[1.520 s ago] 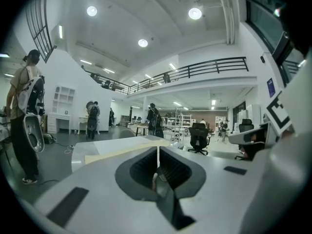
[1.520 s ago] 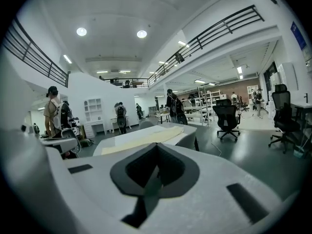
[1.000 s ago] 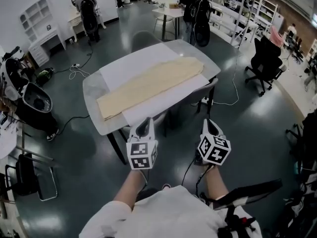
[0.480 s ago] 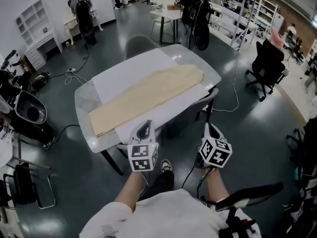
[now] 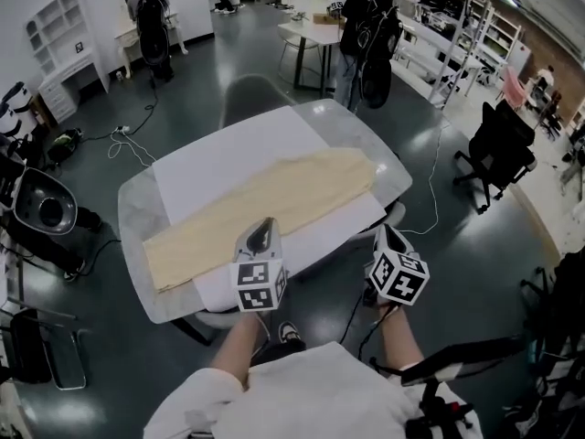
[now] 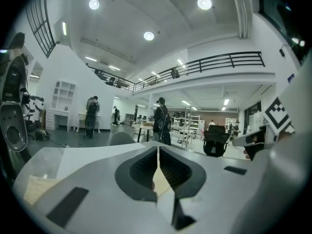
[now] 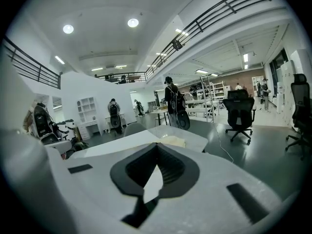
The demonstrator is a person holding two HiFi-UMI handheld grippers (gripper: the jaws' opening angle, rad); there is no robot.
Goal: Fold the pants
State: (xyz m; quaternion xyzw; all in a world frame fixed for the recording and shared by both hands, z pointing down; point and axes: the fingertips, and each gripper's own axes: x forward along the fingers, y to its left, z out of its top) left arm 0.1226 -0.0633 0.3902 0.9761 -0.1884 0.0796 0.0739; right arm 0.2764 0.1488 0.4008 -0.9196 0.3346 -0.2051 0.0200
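Beige pants [image 5: 265,204] lie flat and lengthwise on a white sheet [image 5: 228,149] that covers a rounded grey table [image 5: 135,222]. My left gripper [image 5: 262,229] is shut and empty, its tip over the sheet's near edge beside the pants. My right gripper [image 5: 385,234] is shut and empty too, just off the table's near right corner. In the left gripper view the shut left gripper [image 6: 158,148] points over the table, with pants [image 6: 33,189] at the lower left. The right gripper view shows the shut right gripper [image 7: 157,145] aimed at the pants' far end [image 7: 173,141].
A grey chair [image 5: 251,90] stands behind the table and another seat [image 5: 395,212] is tucked at its near right. A black office chair [image 5: 503,140] is to the right. People [image 5: 366,26] stand near a small table [image 5: 311,30] at the back. Black equipment [image 5: 41,208] sits left.
Both grippers have moved forward to the table together, which now fills more of the head view. The left tip has come over the sheet's near edge. Both stay shut.
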